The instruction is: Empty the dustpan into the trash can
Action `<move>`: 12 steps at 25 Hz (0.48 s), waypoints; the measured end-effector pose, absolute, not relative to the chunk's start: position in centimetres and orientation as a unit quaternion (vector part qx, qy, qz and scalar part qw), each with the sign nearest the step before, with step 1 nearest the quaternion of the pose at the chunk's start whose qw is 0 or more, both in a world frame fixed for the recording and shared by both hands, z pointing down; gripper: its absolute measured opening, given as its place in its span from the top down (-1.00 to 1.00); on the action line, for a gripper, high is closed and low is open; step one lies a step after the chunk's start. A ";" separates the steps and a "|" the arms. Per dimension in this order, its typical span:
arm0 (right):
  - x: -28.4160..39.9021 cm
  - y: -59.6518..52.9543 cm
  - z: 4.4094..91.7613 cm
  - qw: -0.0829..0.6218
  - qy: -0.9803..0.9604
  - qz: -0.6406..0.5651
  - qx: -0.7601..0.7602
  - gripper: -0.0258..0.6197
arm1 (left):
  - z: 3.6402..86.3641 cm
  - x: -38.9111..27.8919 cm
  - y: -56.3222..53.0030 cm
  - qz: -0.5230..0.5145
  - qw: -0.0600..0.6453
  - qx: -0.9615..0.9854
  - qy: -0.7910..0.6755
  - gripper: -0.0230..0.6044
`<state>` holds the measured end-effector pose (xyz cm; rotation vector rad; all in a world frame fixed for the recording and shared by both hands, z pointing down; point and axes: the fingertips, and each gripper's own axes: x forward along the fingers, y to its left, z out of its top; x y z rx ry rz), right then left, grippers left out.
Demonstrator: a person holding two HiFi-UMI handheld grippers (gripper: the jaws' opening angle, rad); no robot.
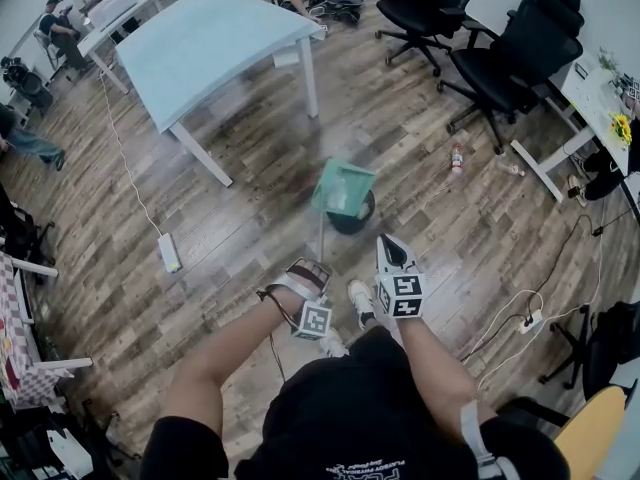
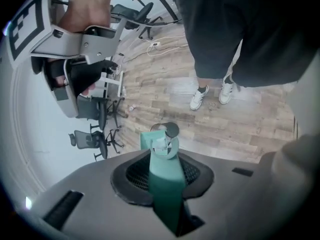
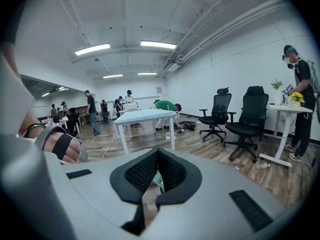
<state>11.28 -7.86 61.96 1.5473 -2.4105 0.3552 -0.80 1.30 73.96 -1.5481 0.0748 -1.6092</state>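
Note:
A teal dustpan (image 1: 342,187) hangs tilted over a round black trash can (image 1: 354,215) on the wood floor. Its long teal handle (image 1: 321,236) runs back to my left gripper (image 1: 312,271), which is shut on it. In the left gripper view the handle (image 2: 166,184) passes between the jaws toward the dustpan (image 2: 158,142) and the trash can (image 2: 171,129) beyond it. My right gripper (image 1: 391,245) is held just right of the handle and points forward. In its own view the right gripper (image 3: 158,156) has its pads meeting at the tips with nothing held.
A pale blue table (image 1: 210,38) stands beyond the can. Black office chairs (image 1: 510,48) sit at the back right, with a plastic bottle (image 1: 457,156) on the floor near them. A power strip (image 1: 169,253) and cables (image 1: 520,313) lie on either side. My shoes (image 1: 360,301) are close behind the grippers.

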 end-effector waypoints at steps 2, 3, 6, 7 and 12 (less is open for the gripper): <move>11.7 -7.4 62.0 0.126 -0.827 0.122 0.535 0.84 | 74.5 -0.6 2.0 -0.654 0.449 -0.609 0.008 0.62; 11.9 -7.1 62.0 0.125 -0.826 0.122 0.536 0.84 | 74.8 -0.6 2.2 -0.656 0.456 -0.602 0.000 0.62; 12.1 -6.5 62.0 0.124 -0.823 0.123 0.540 0.84 | 75.4 -0.6 2.7 -0.659 0.469 -0.588 -0.015 0.62; 12.1 -6.3 62.1 0.125 -0.823 0.123 0.540 0.84 | 75.4 -0.6 2.7 -0.660 0.472 -0.584 -0.018 0.62; 12.3 -5.3 62.2 0.125 -0.822 0.123 0.542 0.84 | 75.5 -1.0 3.2 -0.667 0.500 -0.550 -0.052 0.62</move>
